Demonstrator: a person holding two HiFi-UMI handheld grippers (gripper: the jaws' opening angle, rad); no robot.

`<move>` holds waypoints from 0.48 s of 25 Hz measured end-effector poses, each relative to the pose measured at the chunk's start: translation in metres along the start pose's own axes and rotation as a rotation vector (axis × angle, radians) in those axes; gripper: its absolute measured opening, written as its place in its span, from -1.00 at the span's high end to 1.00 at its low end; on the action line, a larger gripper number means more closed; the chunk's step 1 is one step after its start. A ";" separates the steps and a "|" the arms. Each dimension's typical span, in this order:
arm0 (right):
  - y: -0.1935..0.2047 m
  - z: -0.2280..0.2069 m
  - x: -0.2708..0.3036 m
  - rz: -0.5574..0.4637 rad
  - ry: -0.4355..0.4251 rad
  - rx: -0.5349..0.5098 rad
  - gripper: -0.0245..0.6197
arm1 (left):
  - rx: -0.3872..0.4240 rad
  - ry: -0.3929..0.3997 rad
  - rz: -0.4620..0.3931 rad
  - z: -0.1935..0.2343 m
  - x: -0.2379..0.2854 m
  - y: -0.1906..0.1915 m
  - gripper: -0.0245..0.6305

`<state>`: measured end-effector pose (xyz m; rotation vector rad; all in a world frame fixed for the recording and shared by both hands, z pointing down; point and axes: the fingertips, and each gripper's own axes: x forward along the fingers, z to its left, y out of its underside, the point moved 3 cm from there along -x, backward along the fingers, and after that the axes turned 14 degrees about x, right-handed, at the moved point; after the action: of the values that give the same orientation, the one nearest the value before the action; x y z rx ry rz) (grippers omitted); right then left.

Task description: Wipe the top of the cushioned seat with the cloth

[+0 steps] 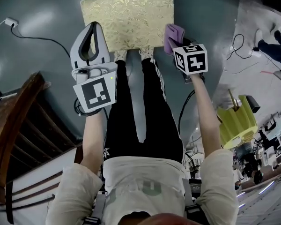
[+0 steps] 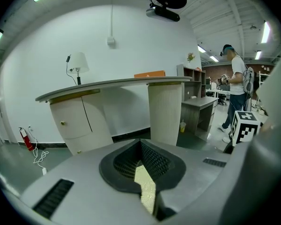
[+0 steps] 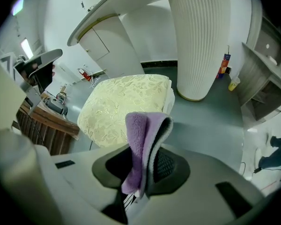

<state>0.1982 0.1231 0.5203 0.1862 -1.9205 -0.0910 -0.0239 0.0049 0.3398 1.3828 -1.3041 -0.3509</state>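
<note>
Step in hand: approach with loaded cloth; wiping judged not yet begun.

Right gripper [image 1: 179, 45]: jaws clamped on purple cloth [image 1: 173, 33], folded end standing up past the tips. Poised at near right corner of cushioned seat [image 1: 126, 15]. Contact with fabric not determinable from head view; apparently raised clear in right gripper view.

Left gripper [image 1: 91, 40]: jaws pressed together at tips, nothing pinched; only a sliver of seat visible through the slit between them. Positioned off near left corner of seat, idle.

Next move, as judged: lower cloth flat onto seat top at near right corner, press lightly, sweep toward far edge, then across to left edge in overlapping passes. Firm grip needed; risk of cloth dragging out of jaws on textured weave. Left gripper possibly useful to steady seat against sliding.

Surface: pale gold brocade, leaf pattern, padded, rounded edges; likely soft and yielding under pressure. No visible stain or crumbs.

Room: glossy dark grey-green floor [image 1: 210, 13]; wooden chair [image 1: 11, 125] to left; white curved counter [image 2: 107, 83] on ribbed column [image 3: 201, 36] beyond seat; lamp [image 2: 77, 62] near counter's left end; another person [image 2: 236, 86] standing far off.
</note>
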 end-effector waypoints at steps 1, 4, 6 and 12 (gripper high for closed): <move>0.000 -0.001 0.000 0.001 0.000 -0.002 0.64 | 0.002 0.004 0.001 -0.001 -0.001 0.000 0.91; 0.001 -0.003 0.000 0.001 0.006 -0.003 0.64 | 0.013 0.008 0.009 -0.003 -0.001 0.002 0.91; 0.000 -0.006 0.000 -0.004 0.014 0.002 0.64 | 0.013 0.002 0.012 -0.001 -0.001 0.002 0.91; 0.002 -0.009 0.003 0.011 0.023 0.006 0.64 | 0.015 -0.001 0.005 -0.001 0.000 -0.001 0.91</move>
<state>0.2053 0.1252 0.5266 0.1803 -1.8990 -0.0757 -0.0223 0.0056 0.3389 1.3922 -1.3133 -0.3387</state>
